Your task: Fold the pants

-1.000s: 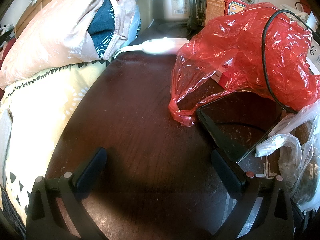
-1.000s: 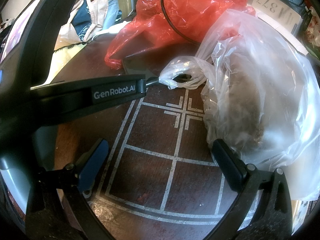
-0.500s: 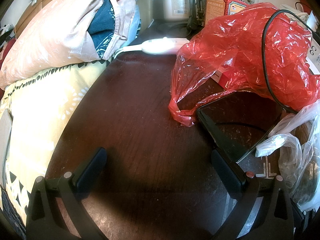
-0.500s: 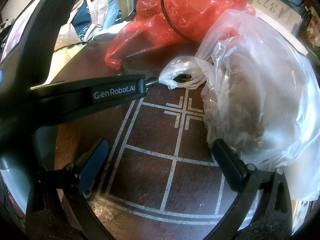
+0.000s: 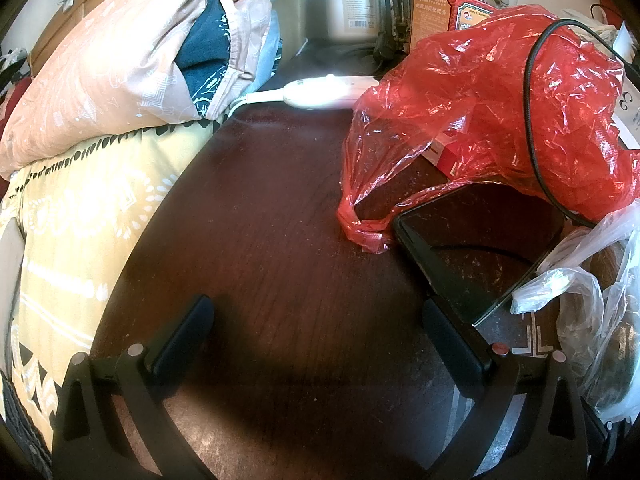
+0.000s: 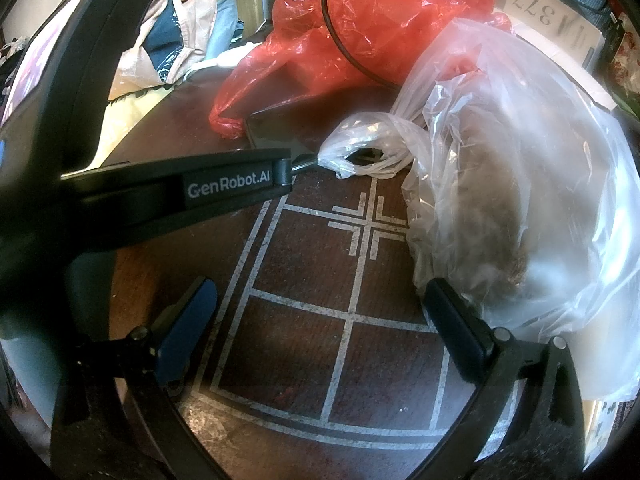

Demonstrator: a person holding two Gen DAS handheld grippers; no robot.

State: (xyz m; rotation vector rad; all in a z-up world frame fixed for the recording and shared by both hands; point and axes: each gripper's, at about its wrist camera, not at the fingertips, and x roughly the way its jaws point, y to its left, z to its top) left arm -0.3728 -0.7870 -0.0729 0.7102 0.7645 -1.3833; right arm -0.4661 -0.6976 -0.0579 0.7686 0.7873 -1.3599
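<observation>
Here, a dark wooden table (image 5: pixel 280 216) with a fine, dusty grain fills the left wrist view, and pale inlaid lines form a grid and a cross on it in the right wrist view. At about 1 o'clock in the left view sits a crinkled, glossy red plastic bag (image 5: pixel 480 120), a thin black cable (image 5: pixel 532 92) looping over it. Just beneath the bag's lower edge lies a flat black phone (image 5: pixel 472 256) with a shiny, scratched screen. At 12 o'clock a smooth white oblong controller (image 5: pixel 320 94) rests on the table with its cord leading left, and behind it stands a grey cylindrical canister (image 5: pixel 352 8). At 10 o'clock a soft heap of bedding — a peach pillow (image 5: pixel 100 76) over a yellow patterned sheet (image 5: pixel 80 220) — borders the table.

In the right view a cloudy clear plastic bag (image 6: pixel 520 200) bulges at 3 o'clock, holding something dark and fuzzy I can't identify.

The left gripper (image 5: pixel 316 320) is spread wide over bare wood, holding nothing; its right finger lies close to the phone's near corner, contact unclear. The right gripper (image 6: pixel 320 304) is equally wide and empty — its right finger is at the clear bag's lower edge.

No pants can be identified in either view.
</observation>
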